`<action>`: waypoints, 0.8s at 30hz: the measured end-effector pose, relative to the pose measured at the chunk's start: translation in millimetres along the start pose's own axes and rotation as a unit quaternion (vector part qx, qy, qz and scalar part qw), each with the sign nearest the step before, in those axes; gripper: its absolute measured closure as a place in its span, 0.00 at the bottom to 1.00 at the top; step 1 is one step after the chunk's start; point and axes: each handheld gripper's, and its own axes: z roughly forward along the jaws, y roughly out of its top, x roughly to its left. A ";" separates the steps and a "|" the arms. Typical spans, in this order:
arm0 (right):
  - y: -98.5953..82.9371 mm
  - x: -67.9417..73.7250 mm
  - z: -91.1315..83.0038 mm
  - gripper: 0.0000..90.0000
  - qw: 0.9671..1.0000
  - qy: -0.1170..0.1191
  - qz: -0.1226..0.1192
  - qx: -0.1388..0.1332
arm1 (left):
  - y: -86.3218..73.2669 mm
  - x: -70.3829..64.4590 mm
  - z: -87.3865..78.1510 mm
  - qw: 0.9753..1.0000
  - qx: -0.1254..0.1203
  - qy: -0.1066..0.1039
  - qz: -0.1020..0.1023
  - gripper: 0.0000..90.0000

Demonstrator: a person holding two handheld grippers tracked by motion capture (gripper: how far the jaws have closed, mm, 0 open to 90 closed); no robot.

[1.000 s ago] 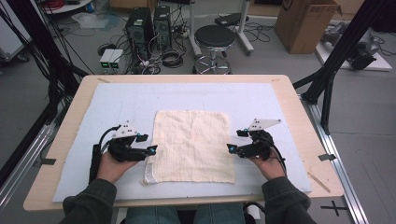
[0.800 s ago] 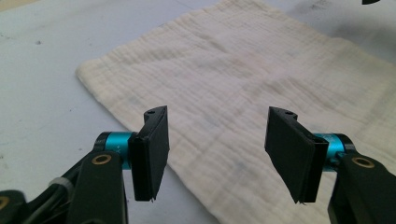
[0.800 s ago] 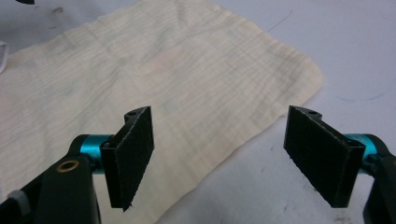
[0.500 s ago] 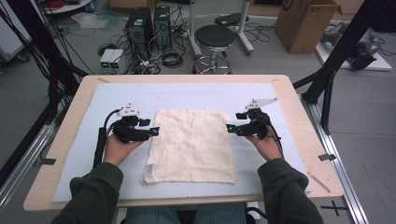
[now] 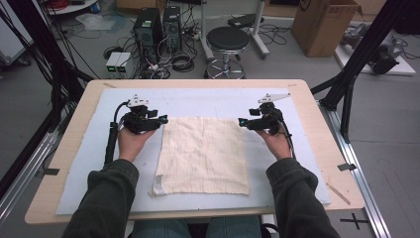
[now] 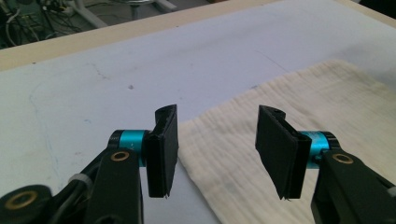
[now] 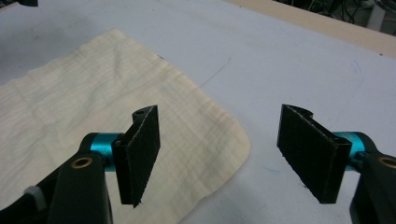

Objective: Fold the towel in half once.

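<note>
High view: above my side, facing forward and down over the bench (image 5: 307, 99). My gripper views: close, low, along my jaws; both share the cloth (image 5: 203, 153).

- A wooden table (image 5: 317, 106) with pale edges, covered by a light blue-grey mat (image 5: 208, 101) that leaves the wood showing all around
- A round black stool (image 5: 227, 38) on a chrome ring base, on the floor just past the table's far edge
- Two black computer towers (image 5: 157, 27) side by side, left of the stool, with loose cables (image 5: 181, 59) coiled on the floor near them
- Two small white boxes (image 5: 118, 61) beside the towers
- A brown cardboard box (image 5: 324, 25), open at the top, far right
- Black frame posts (image 5: 364, 54) slanting up at the right of the table
</note>
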 end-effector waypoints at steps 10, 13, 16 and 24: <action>-11.7 -12.7 26.2 0.47 0.999 -0.012 0.027 0.030 | -16.7 6.4 36.9 0.998 0.056 0.017 -0.012 0.54; -13.8 -13.9 31.2 0.52 0.999 -0.015 0.031 0.038 | -19.8 6.8 44.0 0.998 0.063 0.016 -0.021 0.56; -15.6 -15.0 35.8 0.57 0.998 -0.021 0.036 0.046 | -21.4 5.9 50.4 0.997 0.069 0.016 -0.029 0.58; -21.0 -19.4 45.2 0.65 0.996 -0.029 0.055 0.059 | -24.7 6.2 57.9 0.995 0.084 0.035 -0.037 0.72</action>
